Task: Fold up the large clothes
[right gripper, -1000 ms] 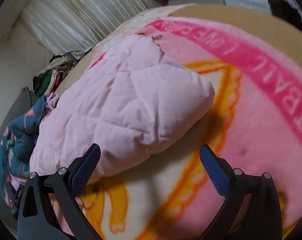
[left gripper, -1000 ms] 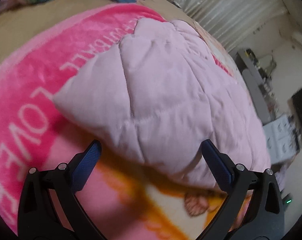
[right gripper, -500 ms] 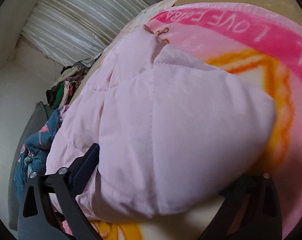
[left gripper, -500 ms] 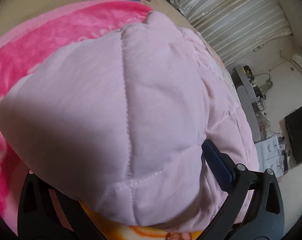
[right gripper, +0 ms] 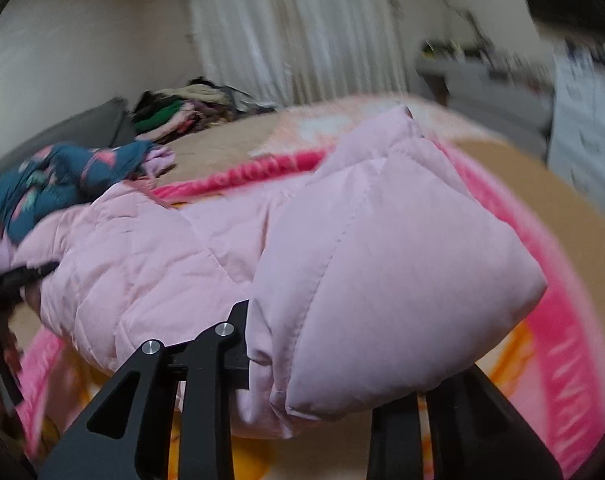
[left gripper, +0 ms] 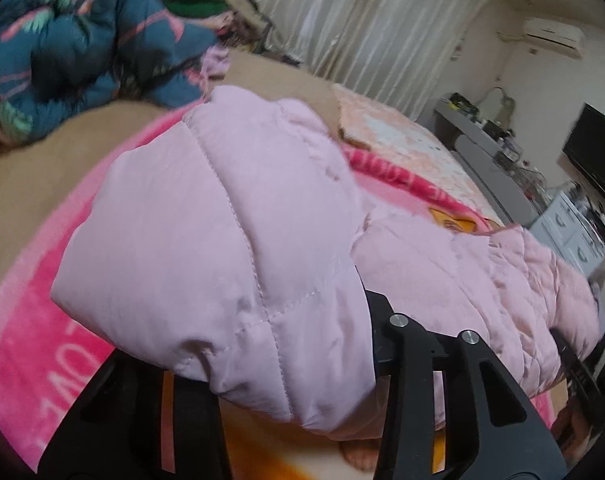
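Note:
A pale pink quilted jacket [left gripper: 230,248] lies on a pink blanket with white letters [left gripper: 26,336] spread over the bed. My left gripper [left gripper: 298,384] is shut on one puffy corner of the jacket and holds it lifted; its fingertips are hidden in the fabric. In the right wrist view the same jacket [right gripper: 382,280] fills the middle, and my right gripper [right gripper: 322,380] is shut on another corner, also lifted. The rest of the jacket sags between the two grippers.
A dark teal patterned garment [left gripper: 74,52] lies bunched at the far left of the bed. A pile of clothes [right gripper: 182,112] sits by the curtain. A grey desk [left gripper: 486,148], white drawers [left gripper: 574,236] and a dark screen [left gripper: 594,152] stand to the right.
Both grippers went from open in front of the jacket to pushed into it and closed on its corners. Both have lifted the corners off the blanket, and the views now tilt up towards the room.

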